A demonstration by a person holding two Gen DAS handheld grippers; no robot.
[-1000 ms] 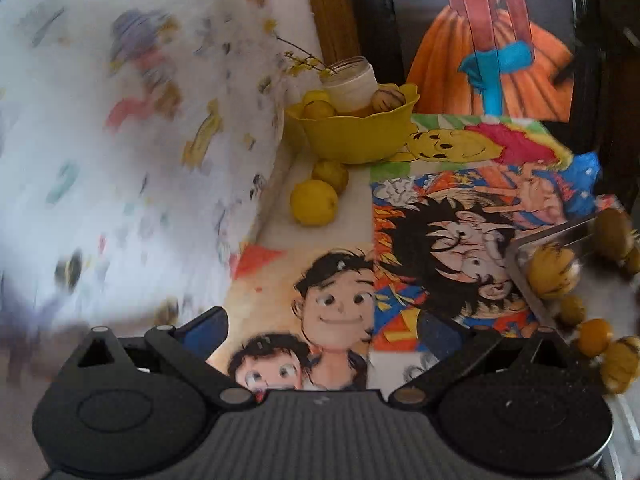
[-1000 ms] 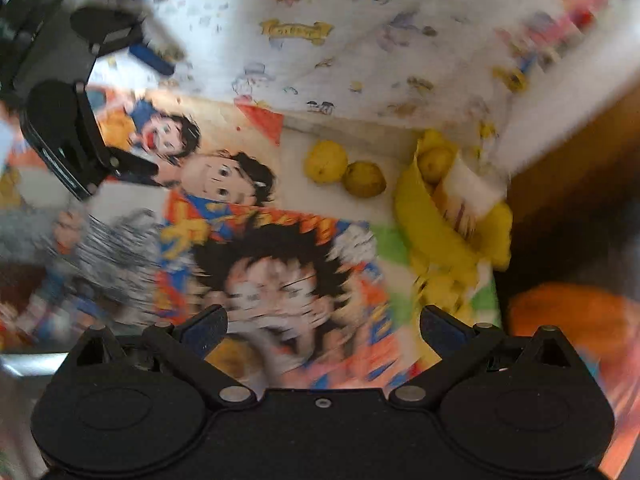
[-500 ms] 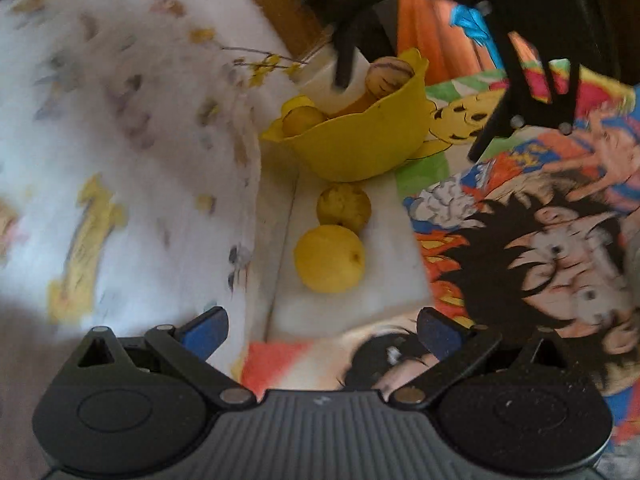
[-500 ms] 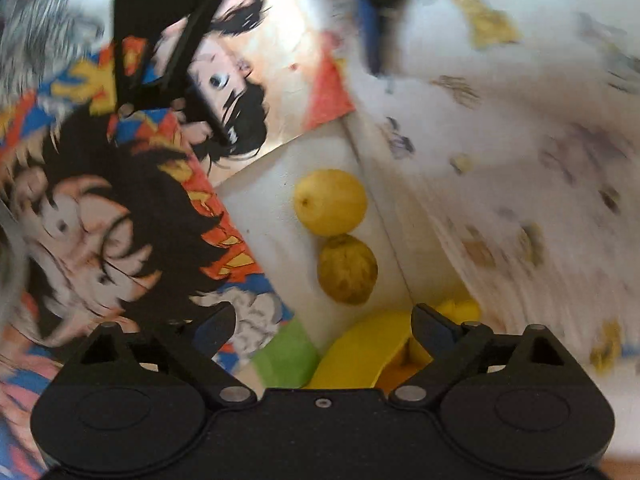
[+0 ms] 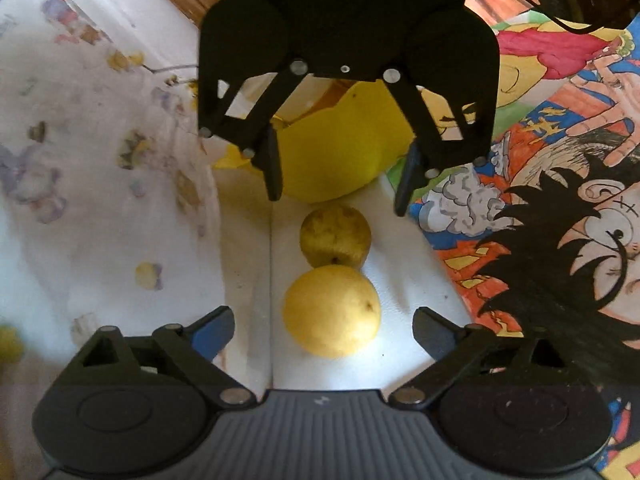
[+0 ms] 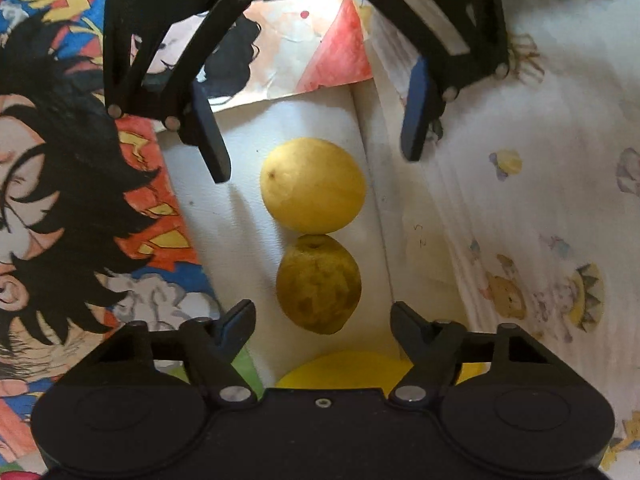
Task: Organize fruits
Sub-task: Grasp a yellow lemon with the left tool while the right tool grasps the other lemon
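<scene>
Lying flat: cartoon posters (image 5: 552, 208) bordering white surface (image 5: 404, 280). Standing at far end: yellow bowl (image 5: 340, 148).

Resting touching, in line: bright lemon (image 5: 331, 311), then darker lemon (image 5: 335, 235) nearer bowl.

Facing each other: left gripper (image 5: 324, 328) gaping round bright lemon; right gripper (image 6: 322, 322) closing in, pads flanking darker lemon, not pressing.

Risking nudged neighbour rolling off, or grippers colliding.

White surface with drawings

Cartoon drawings (image 5: 560, 200) are laid at right; a printed white cloth (image 5: 100, 200) is seen at left.
</scene>
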